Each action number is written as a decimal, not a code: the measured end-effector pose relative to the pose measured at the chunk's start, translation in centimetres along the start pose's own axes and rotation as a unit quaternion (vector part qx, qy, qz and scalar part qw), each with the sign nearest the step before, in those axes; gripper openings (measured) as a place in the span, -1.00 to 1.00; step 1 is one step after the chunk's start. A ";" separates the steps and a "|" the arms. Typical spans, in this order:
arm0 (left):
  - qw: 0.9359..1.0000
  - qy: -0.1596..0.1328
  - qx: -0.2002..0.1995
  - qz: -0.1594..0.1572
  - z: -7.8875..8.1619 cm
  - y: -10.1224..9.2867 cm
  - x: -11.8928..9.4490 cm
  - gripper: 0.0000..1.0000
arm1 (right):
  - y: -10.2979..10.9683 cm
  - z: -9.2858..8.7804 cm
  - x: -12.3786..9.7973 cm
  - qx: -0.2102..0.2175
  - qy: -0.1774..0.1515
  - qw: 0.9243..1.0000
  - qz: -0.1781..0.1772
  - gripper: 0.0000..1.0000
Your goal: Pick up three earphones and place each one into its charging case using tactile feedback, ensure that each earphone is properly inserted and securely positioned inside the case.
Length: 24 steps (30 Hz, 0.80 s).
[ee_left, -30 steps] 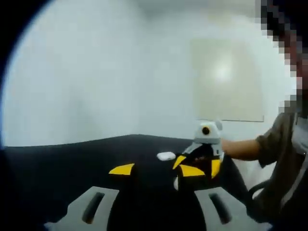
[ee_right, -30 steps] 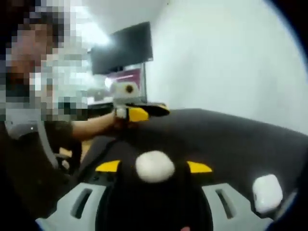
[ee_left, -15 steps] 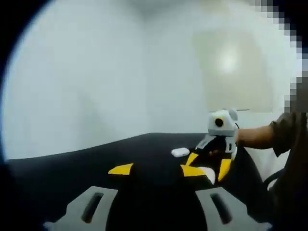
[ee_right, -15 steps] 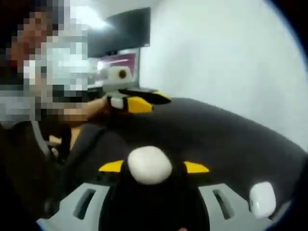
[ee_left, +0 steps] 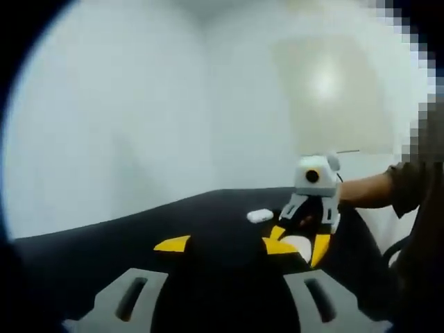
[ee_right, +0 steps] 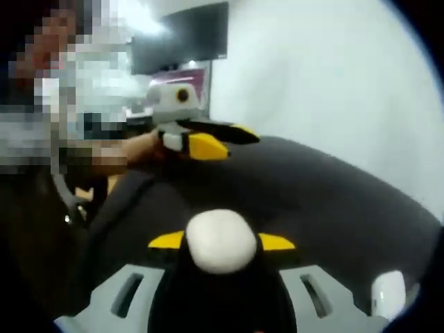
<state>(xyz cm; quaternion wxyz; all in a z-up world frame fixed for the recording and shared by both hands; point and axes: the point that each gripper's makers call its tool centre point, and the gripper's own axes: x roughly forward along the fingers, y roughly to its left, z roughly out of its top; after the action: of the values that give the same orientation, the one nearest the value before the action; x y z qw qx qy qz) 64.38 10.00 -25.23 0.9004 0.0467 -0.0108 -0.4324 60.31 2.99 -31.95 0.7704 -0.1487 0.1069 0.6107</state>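
Note:
My right gripper (ee_right: 221, 243) is shut on a white rounded earphone case (ee_right: 219, 236), which sits between its yellow tips above the black table (ee_right: 333, 208). From the left gripper view the same right gripper (ee_left: 300, 241) is held by a hand at the right, the white case (ee_left: 299, 245) in its jaws. My left gripper (ee_left: 225, 244) is open, with its yellow tips wide apart and nothing between them. It also appears at the far left in the right gripper view, as the left gripper (ee_right: 215, 142) in a person's hand. Another white case (ee_left: 260, 216) lies on the table.
A white case (ee_right: 388, 295) lies near the table's right edge in the right gripper view. A dark monitor (ee_right: 184, 38) stands behind the person. A sleeve (ee_left: 409, 191) and forearm reach in from the right. White walls surround the table.
Both views have shifted slightly with the hands. The right gripper keeps its hold on the white case. The left gripper now looks a little nearer in the right gripper view.

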 end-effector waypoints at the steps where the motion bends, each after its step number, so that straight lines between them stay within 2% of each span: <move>1: 1.000 -0.002 -0.001 0.001 0.0 0.1 -0.1 -0.29 | 0.0 0.0 -0.1 -0.005 -0.001 1.000 -0.007 -0.21; 6: 1.000 -0.001 -0.014 -0.005 -0.2 -0.1 -0.2 -0.26 | 0.1 -0.1 -1.2 -0.017 0.000 0.999 -0.029 -0.22; 10: 1.000 0.002 0.000 -0.004 -0.3 -0.2 -0.2 -0.25 | -0.6 -0.7 -2.9 -0.016 0.004 0.998 -0.056 -0.22; 16: 1.000 -0.003 -0.003 0.003 -0.2 0.4 -0.5 -0.25 | -2.6 -2.4 -6.0 0.044 0.010 0.991 -0.123 -0.22; 21: 1.000 0.001 0.002 0.006 -0.3 0.6 -0.5 -0.26 | -4.6 -3.7 -8.0 0.082 0.018 0.980 -0.179 -0.22; 24: 1.000 0.004 0.005 0.007 -0.5 0.6 -0.5 -0.26 | -5.7 -3.9 -8.6 0.103 0.011 0.974 -0.202 -0.22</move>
<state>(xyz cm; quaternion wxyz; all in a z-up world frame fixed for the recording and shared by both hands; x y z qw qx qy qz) 64.59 10.77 -25.67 0.9033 0.0527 -0.0101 -0.4256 63.91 -7.45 -32.07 0.8877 -0.0934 0.1455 0.4267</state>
